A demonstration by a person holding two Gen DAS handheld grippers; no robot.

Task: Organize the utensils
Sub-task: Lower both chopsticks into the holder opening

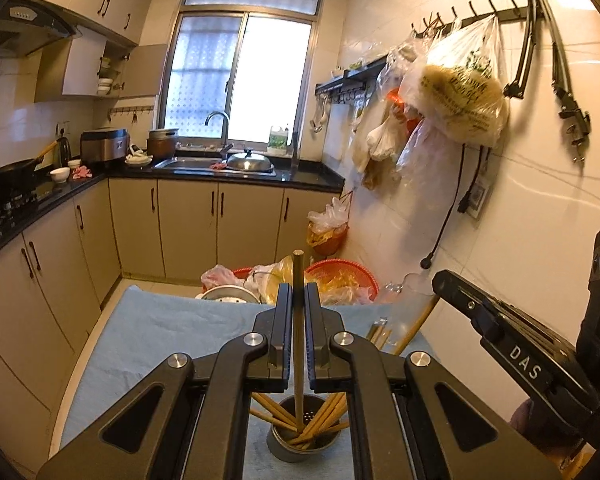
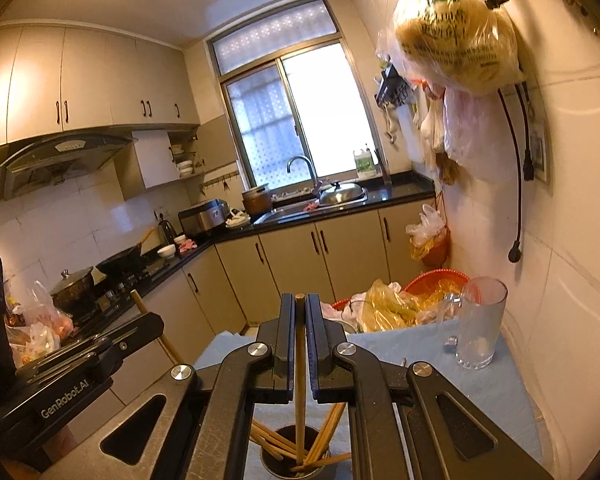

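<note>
The worktop (image 2: 512, 392) is a small surface next to the tiled wall, and a light blue cloth (image 1: 152, 332) covers it. On the cloth, near the front edge, stands a dark metal holder (image 1: 300, 446) with a perforated bottom, and many wooden chopsticks (image 1: 272, 412) lean inside it in different directions. Toward the wall side stands an empty clear glass mug (image 2: 480, 324) with a handle, upright and well apart from the holder. A few more chopsticks (image 1: 380, 334) lie on the cloth close to the mug.
</note>
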